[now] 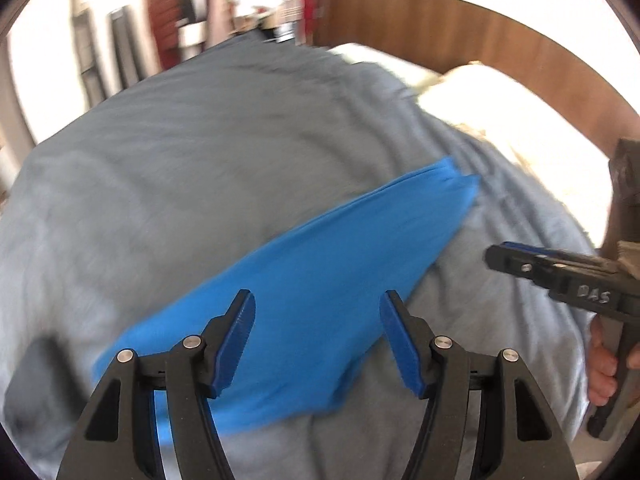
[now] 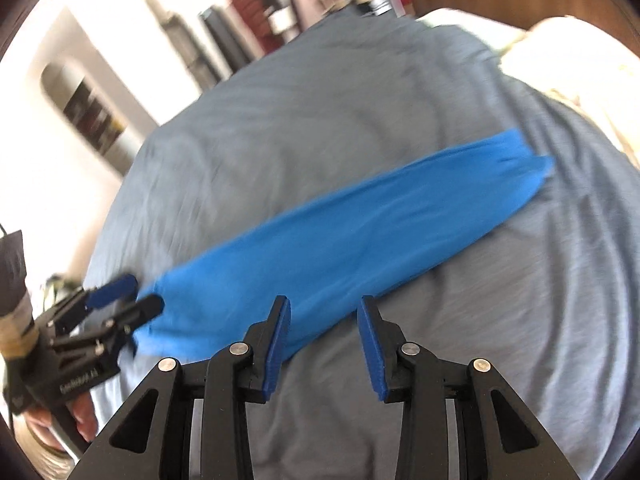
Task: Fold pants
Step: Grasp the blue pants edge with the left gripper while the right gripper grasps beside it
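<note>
I see the blue pants lying as a long, soft, smooth strip across the bed's wrinkled grey cover. Both pieces are blurred. My left tool and right tool hang above the pants, released, with nothing between the ribbed blue pads. Much free cover lies around.

Each gripper, left and right, has 2 black angular arms, ribbed blue pads, silver screws; white lettering marks their bodies.
</note>
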A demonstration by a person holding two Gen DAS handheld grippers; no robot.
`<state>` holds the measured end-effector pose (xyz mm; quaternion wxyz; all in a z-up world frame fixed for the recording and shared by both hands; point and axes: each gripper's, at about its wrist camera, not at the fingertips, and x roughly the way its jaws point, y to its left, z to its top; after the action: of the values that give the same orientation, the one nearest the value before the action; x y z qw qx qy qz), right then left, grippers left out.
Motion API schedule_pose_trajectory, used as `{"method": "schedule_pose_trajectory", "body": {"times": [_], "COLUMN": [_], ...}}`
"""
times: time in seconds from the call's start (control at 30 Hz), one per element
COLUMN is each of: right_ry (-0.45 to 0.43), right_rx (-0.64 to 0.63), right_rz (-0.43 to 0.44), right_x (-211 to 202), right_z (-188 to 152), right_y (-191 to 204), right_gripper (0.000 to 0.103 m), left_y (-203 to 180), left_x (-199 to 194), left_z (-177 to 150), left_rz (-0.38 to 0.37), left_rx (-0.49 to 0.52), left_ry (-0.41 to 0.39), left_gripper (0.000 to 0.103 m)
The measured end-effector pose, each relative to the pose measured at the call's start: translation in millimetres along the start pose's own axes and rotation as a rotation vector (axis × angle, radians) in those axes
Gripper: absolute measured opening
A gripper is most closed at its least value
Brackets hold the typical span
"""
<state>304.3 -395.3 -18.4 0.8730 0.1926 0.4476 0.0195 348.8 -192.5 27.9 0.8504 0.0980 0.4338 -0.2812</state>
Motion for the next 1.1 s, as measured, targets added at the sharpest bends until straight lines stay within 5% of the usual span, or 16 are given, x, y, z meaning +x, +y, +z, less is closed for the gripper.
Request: {"method": "schedule_pose_trajectory", "body": {"times": [0.2, 0.47, 0.97, 1.1], "right_ry": [-0.111, -0.222, -0.259, -0.231], "right_rx": [0.142, 0.337, 0.615, 0.672], "right_rz": [-0.063, -0.136, -0.091, -0.082], "right_x": [-9.0, -5.7, 62.7, 85.1], "right_z": [22.4, 49.5, 86.4, 87.1], "right_y": [-52.6, -130.5, -249.3, -270.2], "right_gripper": [0.036, 0.036, 0.036, 0.036], "left_y": [-48.4, -117.0, -188.9, -199.9], "left_x": [43.7, 119.1, 264.5, 299.4], "left_z": [73.4, 144.1, 214.1, 217.8], "left_rz": [-0.174, -0.267, -0.443, -0.45], "left_rx": [0.167, 0.424, 0.523, 0.532], "left_ry": [-0.022, -0.002, 0.189, 0.255], "left_gripper": [0.063, 0.063, 0.056, 0.041]}}
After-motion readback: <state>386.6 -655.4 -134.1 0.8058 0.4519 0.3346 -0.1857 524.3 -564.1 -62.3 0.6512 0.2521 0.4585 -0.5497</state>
